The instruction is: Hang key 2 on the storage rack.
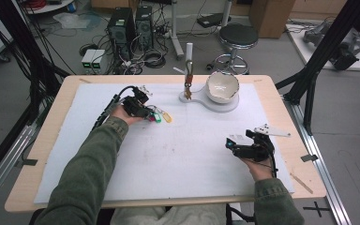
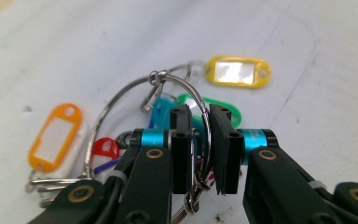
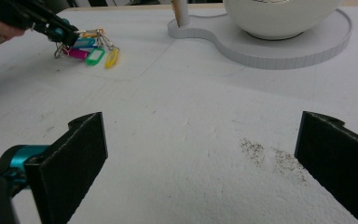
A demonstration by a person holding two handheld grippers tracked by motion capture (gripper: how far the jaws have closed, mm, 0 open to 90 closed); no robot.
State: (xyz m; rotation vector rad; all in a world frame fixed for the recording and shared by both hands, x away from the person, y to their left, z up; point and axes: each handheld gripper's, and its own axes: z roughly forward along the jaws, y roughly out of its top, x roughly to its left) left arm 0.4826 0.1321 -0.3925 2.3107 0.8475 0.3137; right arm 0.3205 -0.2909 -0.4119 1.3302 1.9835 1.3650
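Observation:
A bunch of coloured key tags (image 1: pixel 159 116) on a wire key ring (image 2: pixel 193 91) lies on the white mat left of centre. It carries a yellow tag (image 2: pixel 237 71), an orange tag (image 2: pixel 56 135), a green tag (image 2: pixel 223 109) and a small red one (image 2: pixel 105 149). My left gripper (image 2: pixel 200 112) is shut on the ring's wire, which runs between its two black pads. In the high view that gripper (image 1: pixel 149 112) sits at the left edge of the bunch. My right gripper (image 3: pixel 200 135) rests low near the mat's front right with its jaws wide open and nothing between them.
A white bowl (image 1: pixel 222 86) stands on a flat white base (image 1: pixel 215 104) at the back of the mat, with an upright post (image 1: pixel 189 70) at the base's left end. Dark specks (image 3: pixel 270 156) dot the mat in front of the right gripper. The table's wooden rim (image 1: pixel 304 183) frames the mat.

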